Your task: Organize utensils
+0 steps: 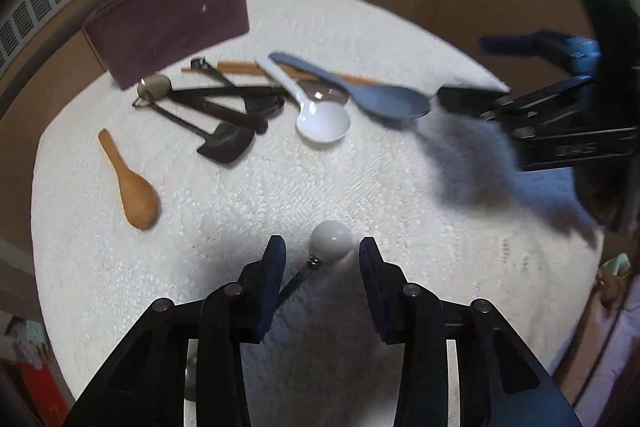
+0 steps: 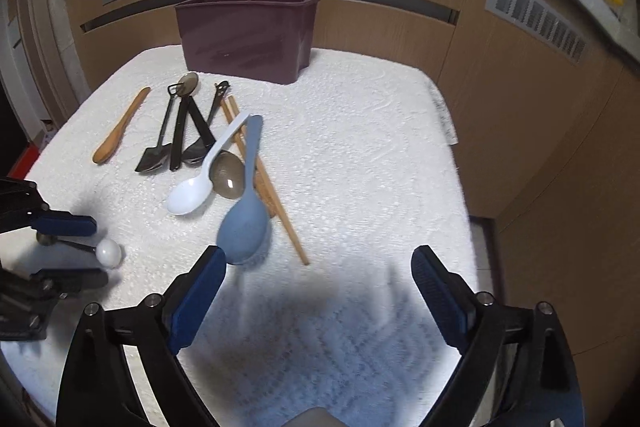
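Note:
A small utensil with a round white head and a thin dark metal handle lies on the white cloth. My left gripper straddles it. The handle runs beside the left finger and a wide gap separates it from the right one, so the pads are not pressing. From the right wrist view, the same utensil lies between the left gripper's fingers. My right gripper stands wide open and empty, its left fingertip close to the bowl of a blue-grey spoon. A maroon bin stands at the back.
On the cloth-covered table lie a wooden spoon, several black utensils, a white spoon, a brownish translucent spoon and wooden chopsticks. Wooden panels with vents rise behind.

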Tool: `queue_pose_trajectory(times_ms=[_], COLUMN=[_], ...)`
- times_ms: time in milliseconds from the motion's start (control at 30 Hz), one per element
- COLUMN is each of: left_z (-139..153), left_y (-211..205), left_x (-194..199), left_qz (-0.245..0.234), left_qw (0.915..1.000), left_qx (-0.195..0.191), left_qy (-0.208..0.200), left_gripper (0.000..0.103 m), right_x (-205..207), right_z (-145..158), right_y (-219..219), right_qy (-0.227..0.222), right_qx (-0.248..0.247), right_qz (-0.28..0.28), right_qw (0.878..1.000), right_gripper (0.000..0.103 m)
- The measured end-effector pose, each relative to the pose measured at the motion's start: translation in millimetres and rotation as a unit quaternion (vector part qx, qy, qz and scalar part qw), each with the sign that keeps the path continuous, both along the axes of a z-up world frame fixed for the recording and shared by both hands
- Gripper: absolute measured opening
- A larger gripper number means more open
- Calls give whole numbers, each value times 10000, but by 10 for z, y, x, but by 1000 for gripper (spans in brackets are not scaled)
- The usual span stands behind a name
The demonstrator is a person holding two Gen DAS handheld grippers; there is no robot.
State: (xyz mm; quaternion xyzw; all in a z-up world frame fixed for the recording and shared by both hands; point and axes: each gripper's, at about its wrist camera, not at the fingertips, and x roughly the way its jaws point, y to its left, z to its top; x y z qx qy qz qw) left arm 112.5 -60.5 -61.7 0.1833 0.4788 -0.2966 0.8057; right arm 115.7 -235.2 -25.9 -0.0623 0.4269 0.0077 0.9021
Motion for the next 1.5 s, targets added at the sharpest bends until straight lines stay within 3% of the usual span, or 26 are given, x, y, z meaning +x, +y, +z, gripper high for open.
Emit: queue_pose_trajectory(times_ms=[33,67,200,233,267,300,333,367,500,600,767,800,833,900,1233,1500], left_z=[-10,-7,165,264,360,453,559,623,792,804,742,750,753,768,1052,1556], left_y=[9,0,88,170,264,361,487,574,936,1107,1220,1234,1253,1267,1285,1135], left_x=[12,32,78,107,134,152,161,161,143,134,142,121,121,97,23,244], left_qz=[48,128,637,888,1160,1426,1734,1947,2562,2663,2655,2657,2661,2662,2420,2129], left_qw=[10000,9999,9957,9914,9856,9782,9673,9590,9274,9175,9131,9123,9114,9104,9062,9054], left_qx=[-67,-96,-567,-807,-1029,-1237,-1503,-1644,-2162,-2465,-2689,-2720,-2753,-2792,-3192,-3393], left_qy=[-34,-37,-355,-520,-677,-860,-1079,-1243,-1658,-1628,-1529,-1521,-1509,-1494,-1354,-1407], left_gripper=[36,25,22,22,22,22,22,22,22,22,22,22,22,22,22,22], right_x=[-23,-35,26,52,95,158,231,303,547,793,1188,1200,1216,1195,544,525], right_z=[31,67,217,249,280,287,273,252,155,40,-251,-252,-256,-230,538,942], right_y=[-9,-14,23,45,81,140,204,261,491,613,759,782,833,877,621,460], right_qy=[-86,-162,-203,-263,-340,-317,-223,-113,124,336,797,707,719,742,-453,-1257], right_qx=[-19,34,625,726,769,728,695,720,922,1027,886,821,726,742,1056,1222], right_qz=[-1,39,313,323,349,417,504,597,777,611,121,111,165,278,568,491], right_qw=[10000,9999,9973,9965,9959,9960,9961,9956,9926,9923,9928,9941,9946,9941,9918,9833], right_gripper=[97,97,97,91,73,63,44,35,29,29,22,20,10,8,8,8])
